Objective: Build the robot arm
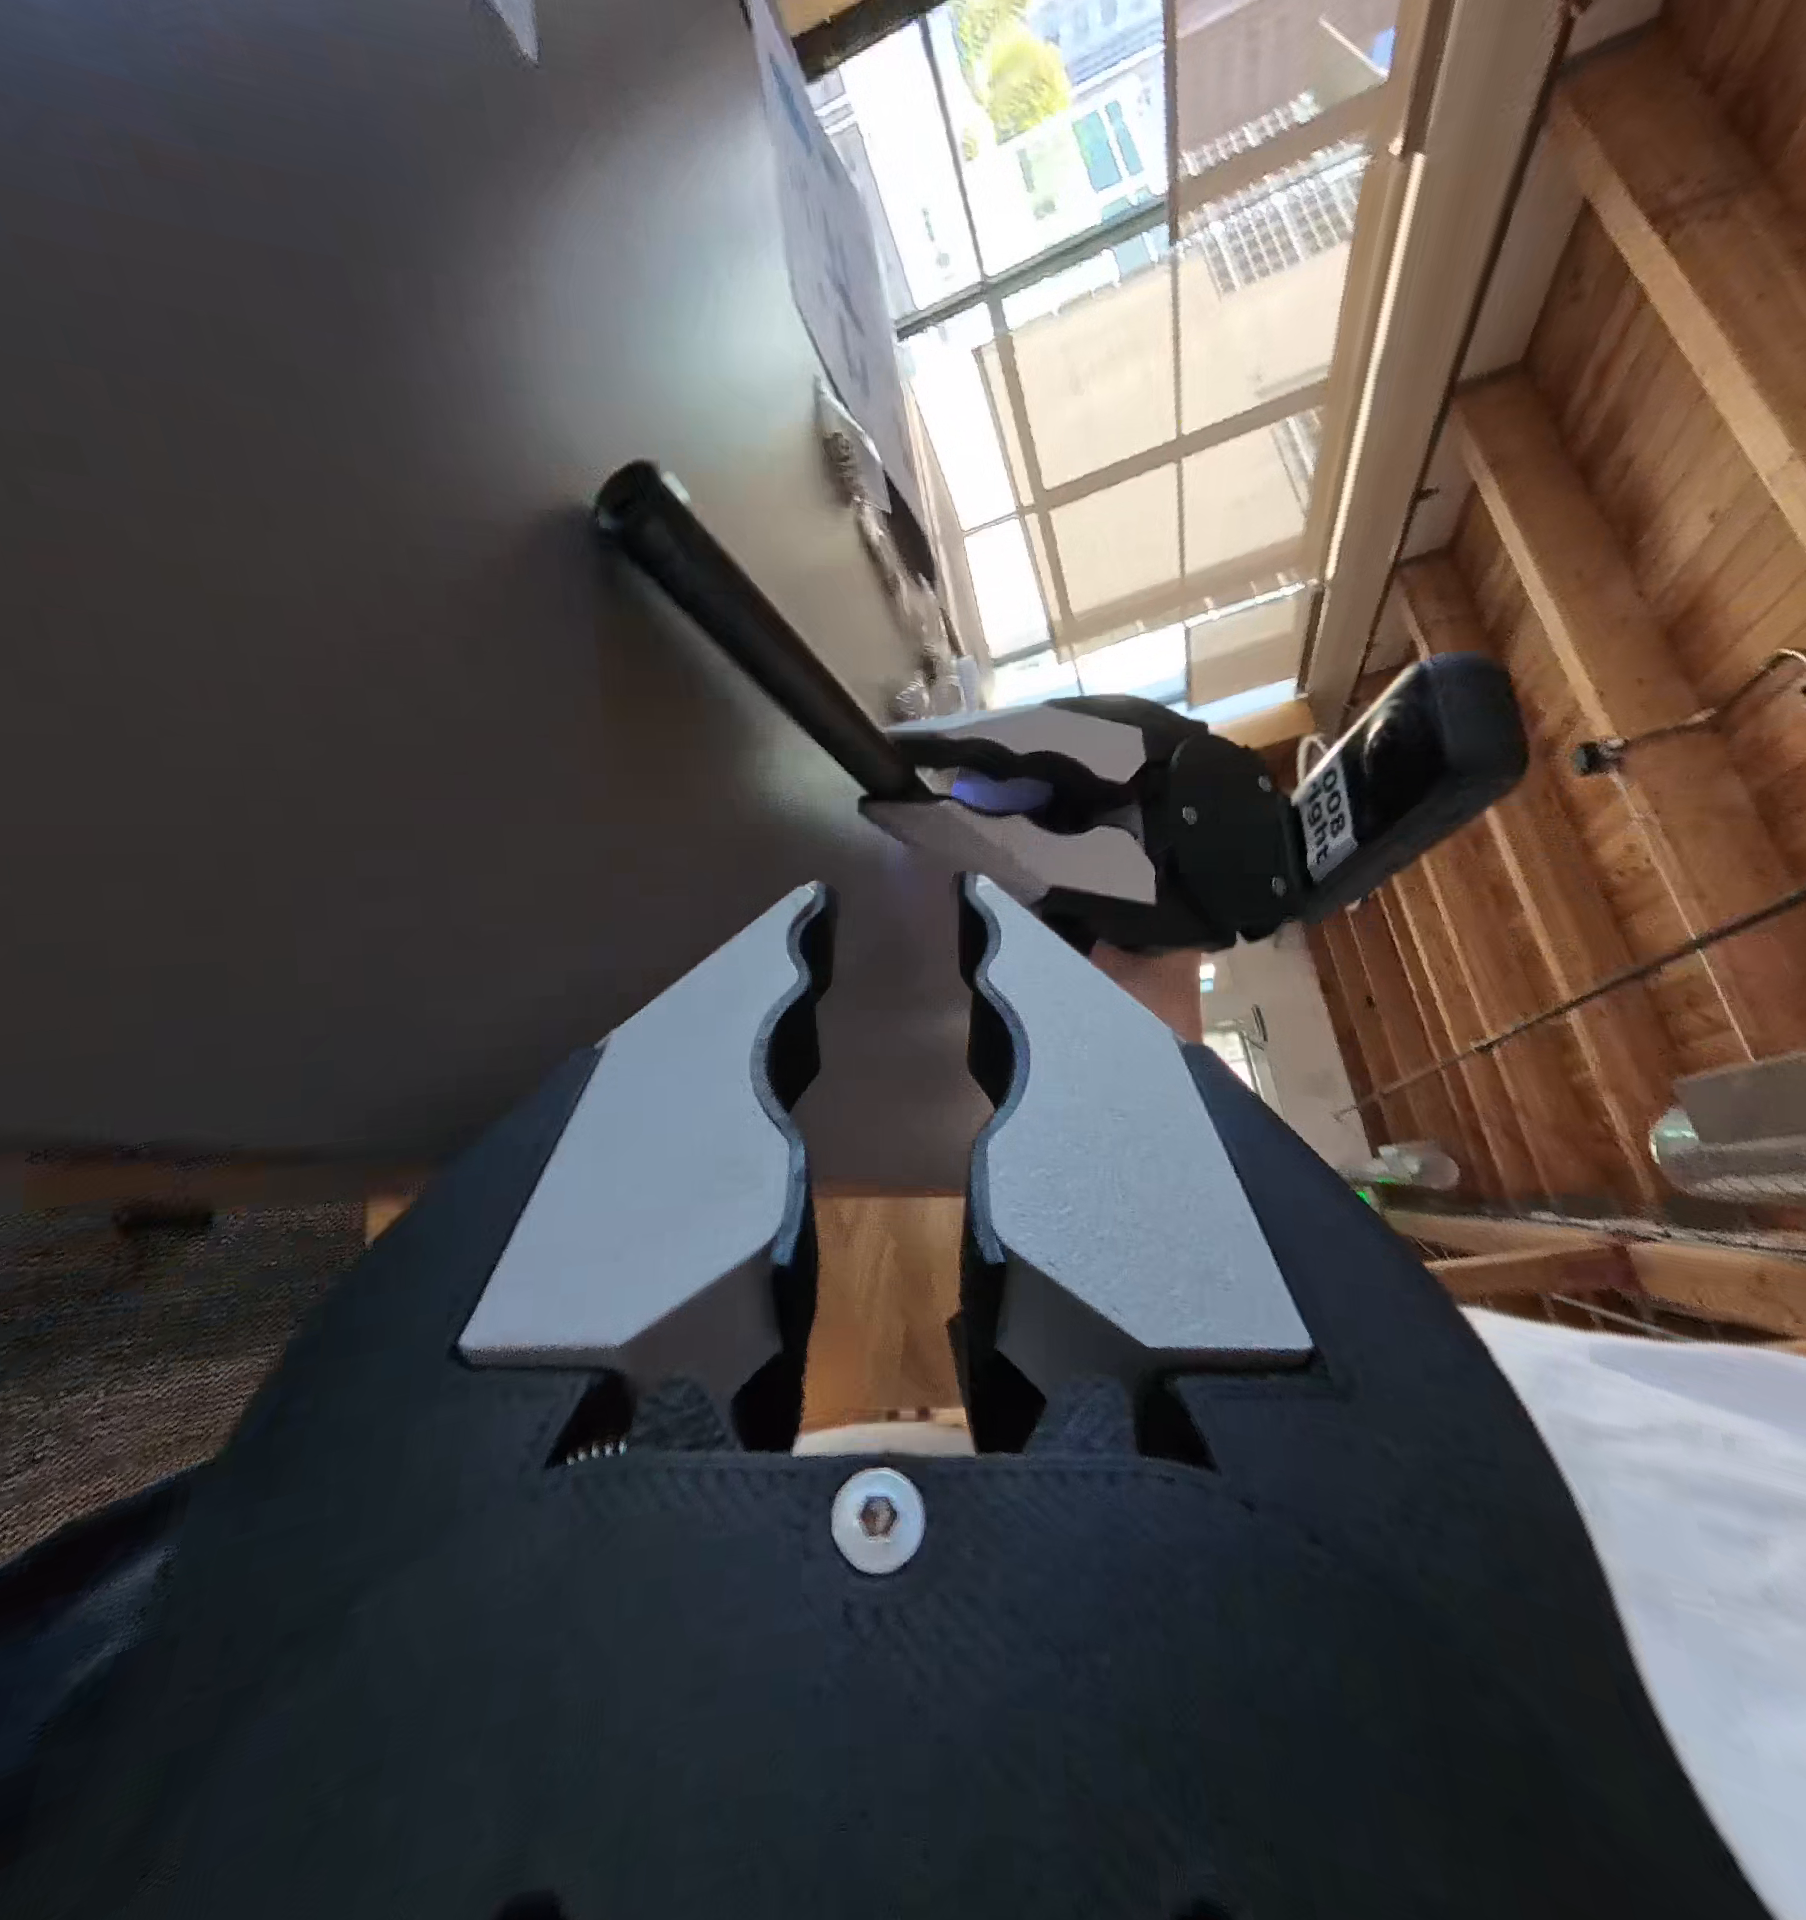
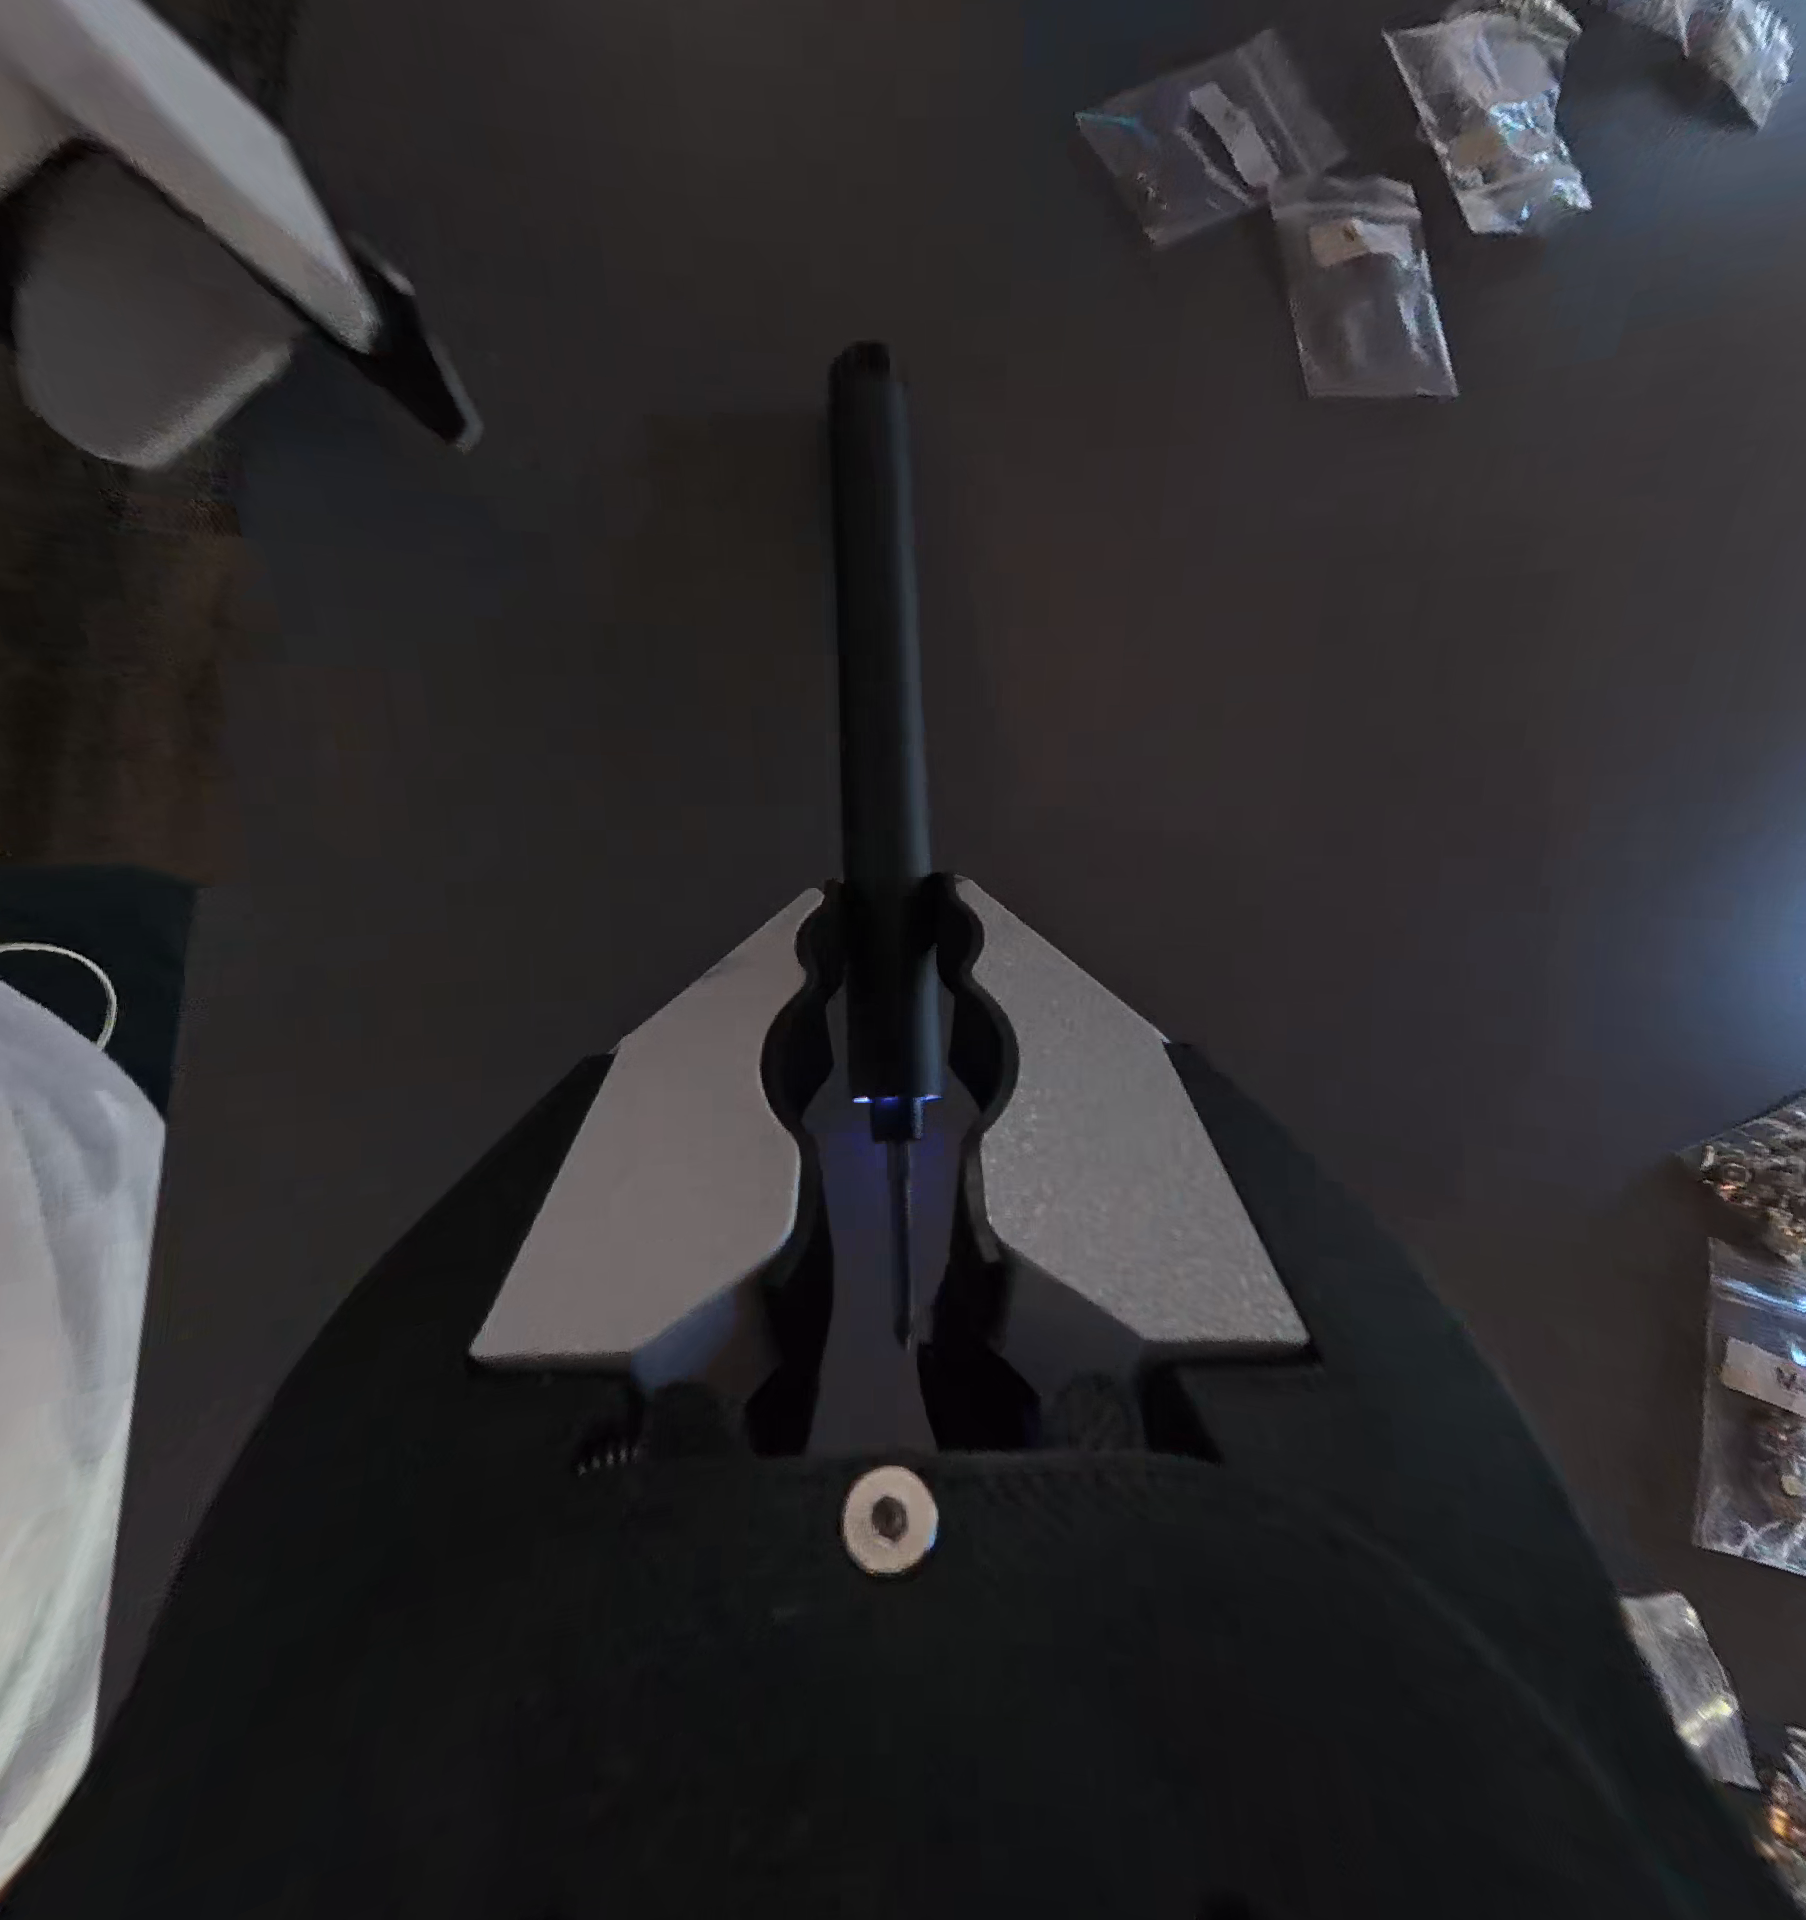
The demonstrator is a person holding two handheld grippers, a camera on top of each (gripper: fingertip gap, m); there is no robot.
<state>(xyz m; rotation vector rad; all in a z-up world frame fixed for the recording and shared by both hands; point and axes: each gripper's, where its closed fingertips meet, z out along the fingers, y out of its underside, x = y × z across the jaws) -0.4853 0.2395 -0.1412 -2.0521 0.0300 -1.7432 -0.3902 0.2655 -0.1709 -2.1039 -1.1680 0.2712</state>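
Observation:
My right gripper (image 2: 883, 894) is shut on a black pen-shaped electric screwdriver (image 2: 878, 623). Its thin bit (image 2: 909, 1247) points back between the fingers, and a blue light glows at its collar. The tool's far end rests on or just above the dark grey table (image 2: 1294, 727). In the left wrist view the same right gripper (image 1: 883, 774) holds the screwdriver (image 1: 743, 623) slanting down to the table (image 1: 255, 520). My left gripper (image 1: 894, 894) is open and empty, just beside the right gripper. One of its fingers (image 2: 286, 239) shows at the upper left of the right wrist view.
Several clear plastic bags of small metal hardware lie at the table's far right (image 2: 1366, 281) and near right (image 2: 1782, 1351). A white sleeve (image 2: 26, 1351) is at the left. A large window (image 1: 1086, 312) and a wooden wall (image 1: 1657, 623) stand beyond the table. Spacing between my two grippers at the tips: around 11 cm.

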